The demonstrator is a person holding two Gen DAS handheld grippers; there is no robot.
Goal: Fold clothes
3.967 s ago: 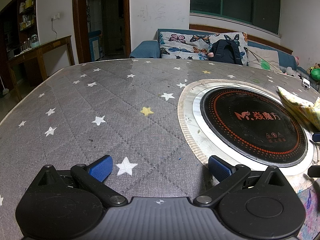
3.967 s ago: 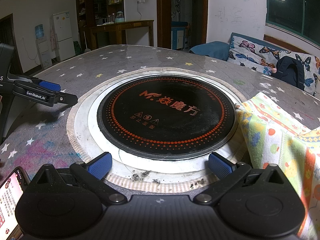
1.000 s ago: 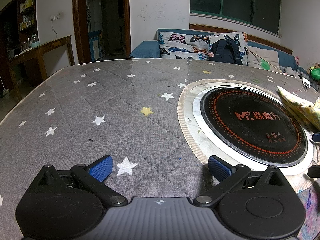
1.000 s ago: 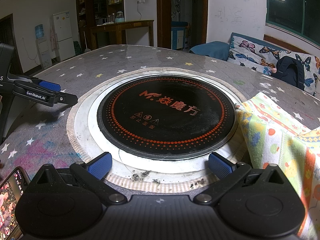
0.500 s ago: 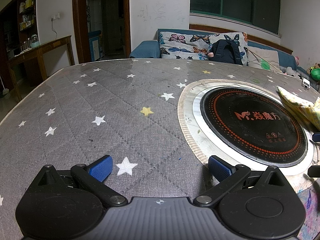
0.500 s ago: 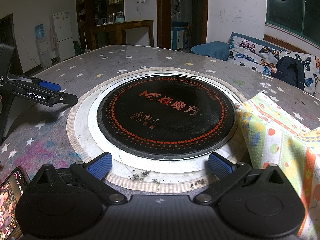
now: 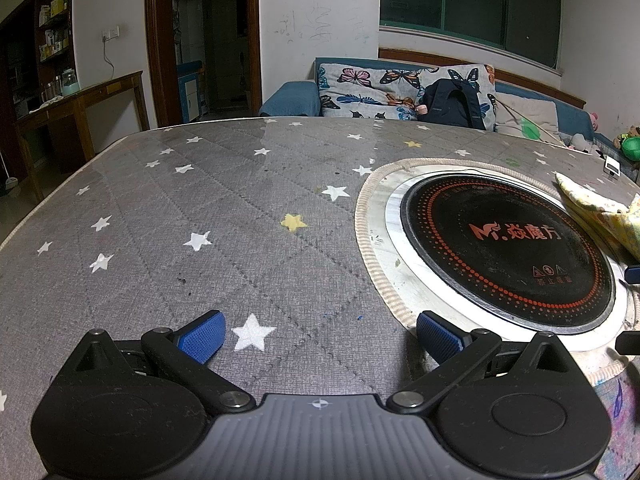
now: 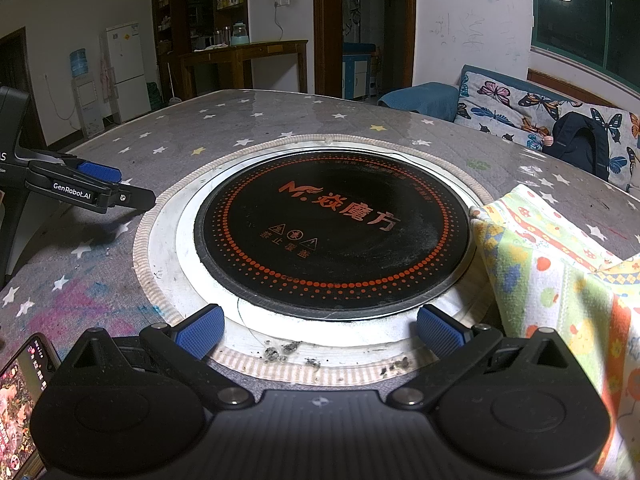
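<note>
A bright patterned cloth (image 8: 560, 276), yellow and green with red dots, lies crumpled on the table to the right of my right gripper (image 8: 320, 330). Its far edge (image 7: 600, 210) shows at the right of the left wrist view. My right gripper is open over the front rim of the round cooktop, holding nothing. My left gripper (image 7: 320, 336) rests open and low over the grey star-print table cover (image 7: 224, 208), left of the cooktop. From the right wrist view the left gripper (image 8: 120, 188) appears at the left, its fingers apart.
A round black induction cooktop (image 8: 332, 232) is set in the table's middle inside a white ring. A phone (image 8: 20, 396) with a lit screen lies at the near left edge. A sofa (image 7: 404, 92) with butterfly cushions and a dark backpack stands behind the table.
Neither gripper has moved, and the cloth lies as before. Only the picture on the phone's screen has changed.
</note>
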